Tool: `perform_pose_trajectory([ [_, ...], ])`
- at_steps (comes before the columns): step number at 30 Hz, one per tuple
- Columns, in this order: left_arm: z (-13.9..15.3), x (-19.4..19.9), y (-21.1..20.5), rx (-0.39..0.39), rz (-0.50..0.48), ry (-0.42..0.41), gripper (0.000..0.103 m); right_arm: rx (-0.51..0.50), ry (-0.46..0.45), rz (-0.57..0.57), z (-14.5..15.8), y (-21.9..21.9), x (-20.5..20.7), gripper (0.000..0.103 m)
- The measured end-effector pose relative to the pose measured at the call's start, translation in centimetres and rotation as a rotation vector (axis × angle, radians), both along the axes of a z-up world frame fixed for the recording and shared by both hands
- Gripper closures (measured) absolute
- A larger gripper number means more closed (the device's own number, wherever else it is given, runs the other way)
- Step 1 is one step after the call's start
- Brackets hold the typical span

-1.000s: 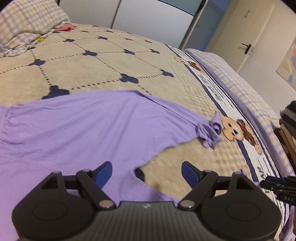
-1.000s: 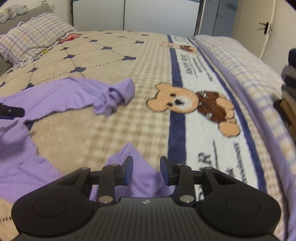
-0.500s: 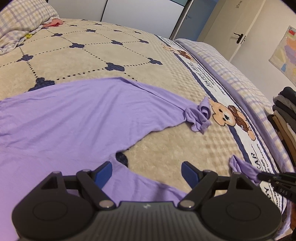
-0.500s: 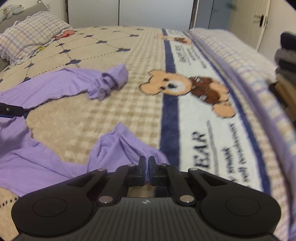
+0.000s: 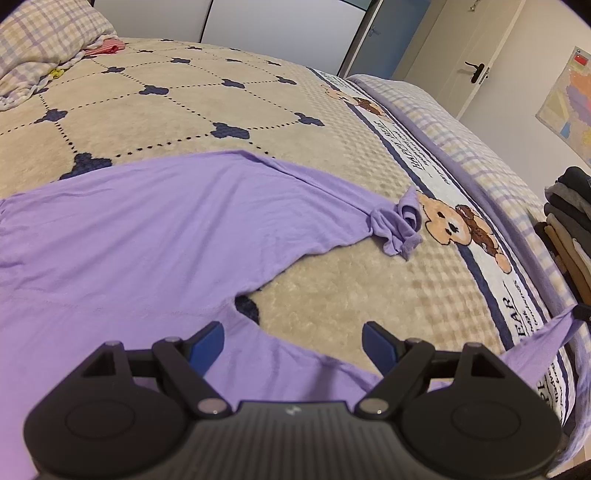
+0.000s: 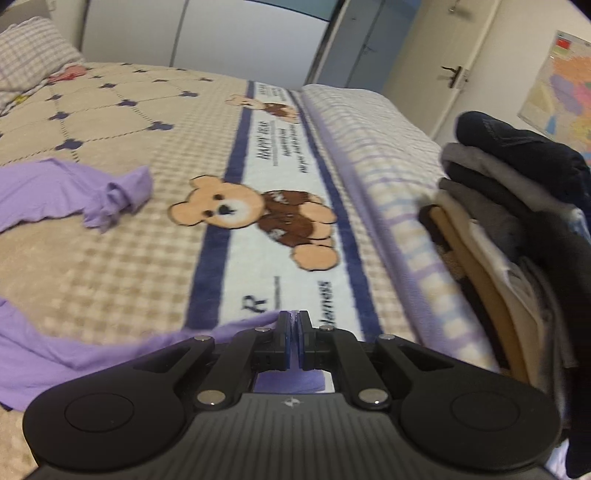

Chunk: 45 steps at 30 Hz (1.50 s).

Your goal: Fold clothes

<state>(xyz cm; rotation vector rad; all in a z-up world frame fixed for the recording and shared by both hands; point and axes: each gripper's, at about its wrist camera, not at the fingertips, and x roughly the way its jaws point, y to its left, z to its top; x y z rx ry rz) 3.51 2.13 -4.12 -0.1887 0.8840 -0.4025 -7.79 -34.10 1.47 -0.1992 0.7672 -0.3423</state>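
A: What fills the room?

B: A bed [image 5: 332,295] takes most of it, under a beige blanket [image 5: 155,122] with dark clover marks and dotted diamonds. Along its right side runs a white band edged in navy, printed with a teddy bear [image 6: 255,214] and lettering. Past that lies a strip of lilac checked bedding [image 6: 373,155].

A: And around it?

B: White wardrobe doors [image 5: 273,33] behind, a cream door [image 5: 476,55] with a dark handle to the right, a map [image 6: 561,88] on the wall. A checked pillow [image 5: 44,40] sits at the far left corner. Beside the bed's right edge stands a stack of folded clothes [image 6: 509,206], dark on top, tan and cream lower, close to the right tool.

A: Where is the garment?

B: The purple long-sleeved shirt [image 5: 140,251] lies spread on the blanket, mostly to the left. One sleeve reaches toward the bear and ends in a crumpled cuff [image 5: 399,225]. The other sleeve [image 5: 535,350] is drawn taut toward the right edge.

A: The tools?

B: The left tool [image 5: 293,341] hovers over the shirt's underarm, blue pads well apart, nothing between them. The right tool [image 6: 294,339] has its pads together, pinching purple sleeve fabric.
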Motion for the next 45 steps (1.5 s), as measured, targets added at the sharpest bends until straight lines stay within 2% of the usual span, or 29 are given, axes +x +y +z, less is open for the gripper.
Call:
perform_pose_trajectory([
  [11, 0.0, -0.1, 0.1, 0.0, -0.001, -0.001, 0.02, 0.004, 0.019, -0.03, -0.4, -0.8, -0.4, 0.1],
  [18, 0.1, -0.2, 0.2, -0.011, -0.011, 0.002, 0.02, 0.064, 0.027, -0.044, -1.0, -1.1, -0.2, 0.099],
  [21, 0.2, -0.2, 0.2, -0.016, -0.021, 0.004, 0.02, 0.079, 0.027, -0.049, -1.3, -1.1, 0.0, 0.097],
  [24, 0.4, -0.3, 0.2, -0.023, -0.033, 0.003, 0.02, 0.113, 0.02, -0.054, -1.7, -1.3, 0.2, 0.089],
  [28, 0.9, -0.4, -0.1, -0.017, -0.071, -0.026, 0.02, 0.181, -0.006, -0.036, -2.2, -1.0, 0.6, 0.085],
  [33, 2.0, -0.8, -0.8, 0.041, -0.153, -0.109, 0.02, 0.209, -0.048, 0.0, -3.2, -0.2, 1.2, 0.077],
  [37, 2.0, -0.9, -1.1, 0.039, -0.201, -0.107, 0.02, 0.226, -0.064, -0.002, -3.1, 0.0, 1.9, 0.076],
  [40, 1.7, -1.1, -1.5, 0.043, -0.234, -0.095, 0.02, 0.221, -0.084, -0.018, -2.9, -0.1, 2.2, 0.07],
  [45, 1.3, -1.4, -2.0, 0.03, -0.294, -0.078, 0.02, 0.232, -0.088, -0.016, -3.0, -0.3, 2.3, 0.069],
])
